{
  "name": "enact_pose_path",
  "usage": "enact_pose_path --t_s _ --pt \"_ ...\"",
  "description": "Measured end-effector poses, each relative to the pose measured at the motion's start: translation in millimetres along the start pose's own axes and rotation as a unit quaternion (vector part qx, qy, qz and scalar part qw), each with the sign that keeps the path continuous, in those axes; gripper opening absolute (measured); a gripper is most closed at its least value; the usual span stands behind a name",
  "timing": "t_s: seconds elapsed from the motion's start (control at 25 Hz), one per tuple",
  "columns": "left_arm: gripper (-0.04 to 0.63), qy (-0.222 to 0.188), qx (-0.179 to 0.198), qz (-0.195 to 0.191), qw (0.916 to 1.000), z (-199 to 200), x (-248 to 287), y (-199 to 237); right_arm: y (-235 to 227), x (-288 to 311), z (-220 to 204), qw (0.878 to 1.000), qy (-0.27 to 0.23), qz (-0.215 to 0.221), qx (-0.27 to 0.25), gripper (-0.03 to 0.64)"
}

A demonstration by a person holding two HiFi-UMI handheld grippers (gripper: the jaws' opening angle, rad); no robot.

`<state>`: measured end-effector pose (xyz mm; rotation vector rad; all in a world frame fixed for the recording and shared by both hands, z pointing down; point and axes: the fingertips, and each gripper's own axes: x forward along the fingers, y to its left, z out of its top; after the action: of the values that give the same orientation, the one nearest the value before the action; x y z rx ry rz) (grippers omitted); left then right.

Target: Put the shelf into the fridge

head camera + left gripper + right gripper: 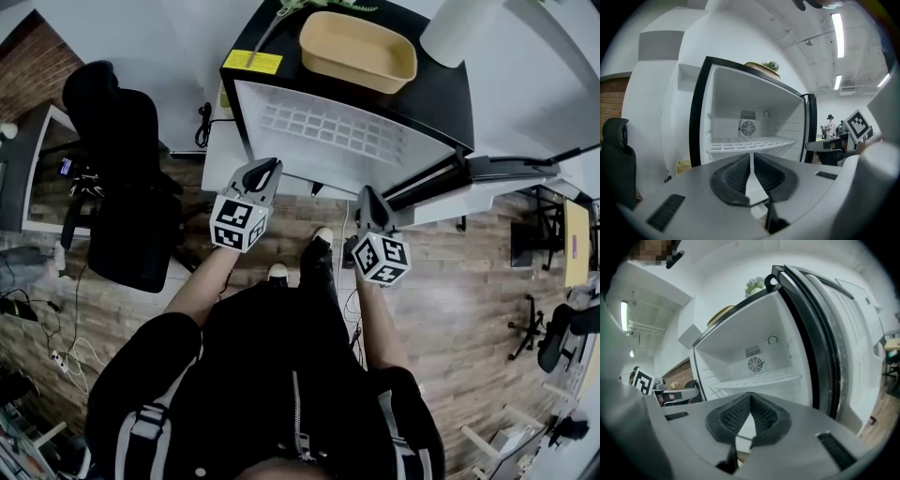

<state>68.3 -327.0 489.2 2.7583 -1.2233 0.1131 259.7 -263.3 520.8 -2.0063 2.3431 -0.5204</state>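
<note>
While the white wire shelf (319,127) lies level inside the black-framed white fridge (422,94), spanning the compartment from wall to wall, both tongs stand just in front of the opening, apart from it. The left tongs (272,164) at centre frame are shut with nothing between them. In the left gripper view their ribbed black pads (736,176) meet at the tips (751,154), with the shelf (750,144) beyond, under a round fan grille (748,127). The right tongs (367,192), just right of centre, are likewise closed and empty, pads touching at the tips (750,394), the shelf (759,379) behind them. An open fridge door (820,333) stands at the right. On the fridge's top, at the upper middle of the head view, sits a tan oblong tray (356,52). A black office chair (122,178) is at the left.
</note>
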Motion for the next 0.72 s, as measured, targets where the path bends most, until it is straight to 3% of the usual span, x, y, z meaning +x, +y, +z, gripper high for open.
enact_pose_path --t_s 0.12,0.32,0.72 --pt "0.043 -0.001 0.008 -0.011 0.9999 1.2 -6.9 -5.3 -1.5 -9.6 -3.3 1.0 0.002 -0.003 -0.004 0.008" --pt "0.043 -0.004 -0.015 -0.014 0.9998 -0.8 -12.1 -2.1 1.1 -21.3 -3.8 1.0 -0.004 -0.006 -0.026 0.008" --pt "0.043 0.001 -0.024 -0.013 0.9996 -5.9 -10.6 -8.7 -8.7 -29.0 2.8 0.999 -0.012 -0.011 -0.028 0.008"
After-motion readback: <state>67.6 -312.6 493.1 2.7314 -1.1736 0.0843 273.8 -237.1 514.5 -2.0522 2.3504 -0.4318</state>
